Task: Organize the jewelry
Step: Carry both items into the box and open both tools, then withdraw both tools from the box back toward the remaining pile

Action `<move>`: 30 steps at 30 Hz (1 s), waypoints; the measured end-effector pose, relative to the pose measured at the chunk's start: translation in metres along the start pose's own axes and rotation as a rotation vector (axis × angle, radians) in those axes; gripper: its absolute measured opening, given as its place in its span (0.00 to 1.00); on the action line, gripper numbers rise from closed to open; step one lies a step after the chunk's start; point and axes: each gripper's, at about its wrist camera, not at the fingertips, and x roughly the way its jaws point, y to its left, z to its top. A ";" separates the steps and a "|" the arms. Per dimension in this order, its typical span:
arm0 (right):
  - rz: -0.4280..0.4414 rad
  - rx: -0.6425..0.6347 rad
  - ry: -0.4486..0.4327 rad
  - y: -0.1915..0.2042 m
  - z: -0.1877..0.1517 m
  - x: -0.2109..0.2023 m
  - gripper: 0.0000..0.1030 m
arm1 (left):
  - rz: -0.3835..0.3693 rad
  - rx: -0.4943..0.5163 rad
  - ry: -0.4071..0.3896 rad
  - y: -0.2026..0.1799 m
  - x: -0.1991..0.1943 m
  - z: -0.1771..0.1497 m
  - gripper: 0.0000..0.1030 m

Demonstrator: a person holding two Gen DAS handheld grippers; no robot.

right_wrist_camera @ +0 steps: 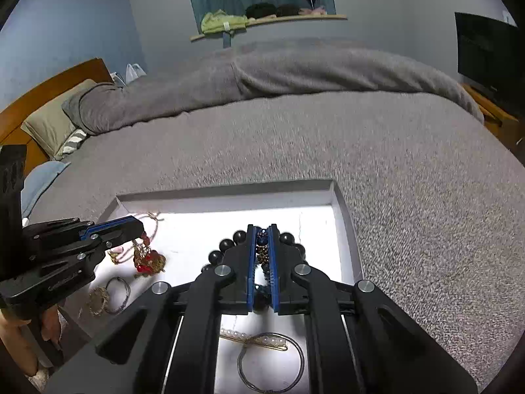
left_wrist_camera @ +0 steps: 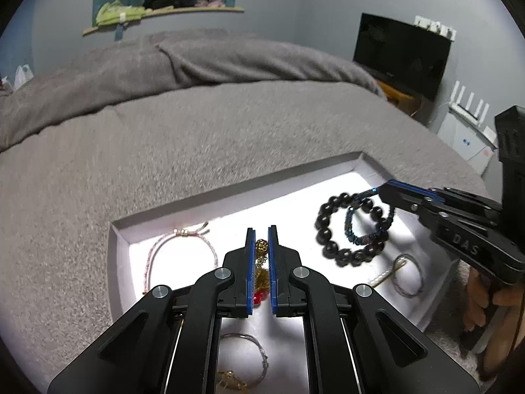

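Note:
A white tray [left_wrist_camera: 229, 193] lies on the grey bed cover. My left gripper [left_wrist_camera: 261, 229] is shut on a gold chain with red stones [left_wrist_camera: 261, 259], which dangles over the tray floor. The same chain [right_wrist_camera: 147, 259] hangs from the left gripper [right_wrist_camera: 141, 229] in the right wrist view. My right gripper [right_wrist_camera: 262, 228] is shut on a blue and brown beaded bracelet [right_wrist_camera: 264, 251], with a black bead bracelet [right_wrist_camera: 239, 236] caught alongside. Both bracelets hang from the right gripper [left_wrist_camera: 377, 192] over the tray's right part, the black one [left_wrist_camera: 323, 226] around the blue one [left_wrist_camera: 352, 233].
Inside the tray [right_wrist_camera: 229, 193] lie a pink cord bracelet [left_wrist_camera: 180, 252], a pearl hair pin [right_wrist_camera: 252, 338], a silver bangle [right_wrist_camera: 270, 364], a gold bracelet [right_wrist_camera: 98, 302] and a thin grey bangle [right_wrist_camera: 119, 292]. A folded grey blanket [left_wrist_camera: 229, 59] lies behind. A hand [left_wrist_camera: 482, 298] shows at the right.

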 end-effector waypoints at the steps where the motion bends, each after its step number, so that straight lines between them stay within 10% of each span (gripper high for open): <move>1: -0.003 0.001 0.008 -0.001 -0.001 0.001 0.07 | 0.004 -0.003 0.005 0.001 0.002 -0.001 0.08; 13: 0.002 0.018 0.034 -0.005 -0.011 0.005 0.09 | 0.016 -0.022 0.016 0.003 0.005 -0.006 0.29; 18: 0.007 0.048 0.014 -0.008 -0.011 0.001 0.30 | 0.018 -0.103 -0.073 0.012 -0.020 -0.022 0.52; 30: -0.020 0.089 -0.057 -0.012 -0.010 -0.031 0.74 | 0.089 -0.105 -0.126 0.010 -0.058 -0.046 0.72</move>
